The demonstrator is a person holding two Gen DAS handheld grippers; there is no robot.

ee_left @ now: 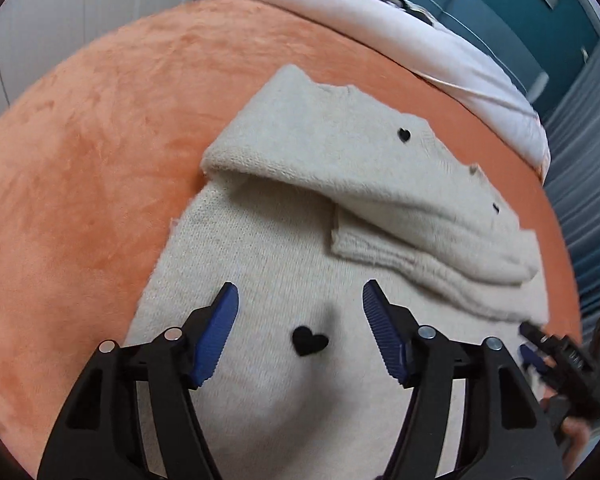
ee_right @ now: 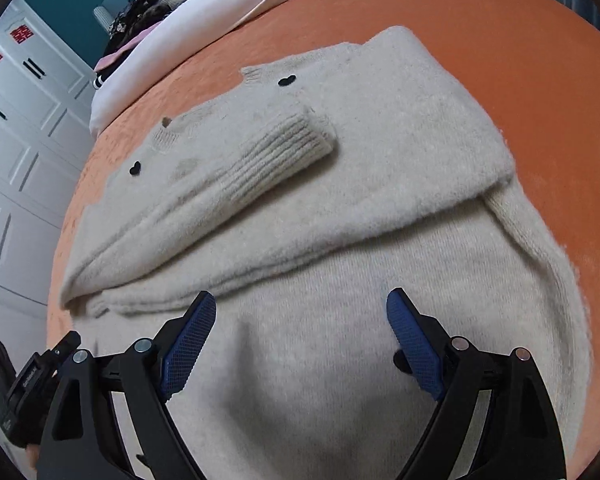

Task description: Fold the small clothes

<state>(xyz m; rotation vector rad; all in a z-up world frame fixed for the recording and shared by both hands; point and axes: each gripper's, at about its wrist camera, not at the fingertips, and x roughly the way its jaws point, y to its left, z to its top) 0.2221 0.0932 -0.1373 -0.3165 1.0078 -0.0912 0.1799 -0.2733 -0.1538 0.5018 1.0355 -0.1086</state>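
Observation:
A cream knit sweater [ee_left: 284, 240] with small black hearts lies flat on an orange blanket [ee_left: 92, 152]. Both sleeves are folded across its chest; the ribbed cuff [ee_right: 284, 148] of one sleeve lies on top. My left gripper [ee_left: 300, 304] is open and empty, just above the sweater's lower body near a black heart [ee_left: 308, 341]. My right gripper [ee_right: 300, 314] is open and empty over the lower body of the sweater [ee_right: 340, 248]. The right gripper also shows at the right edge of the left wrist view [ee_left: 556, 354].
A white duvet [ee_left: 420, 48] with a pile of dark clothes [ee_right: 148, 4] lies at the far end of the bed. White cabinet doors [ee_right: 16, 128] stand to one side. The blanket's edge [ee_left: 556, 208] drops off near the sweater.

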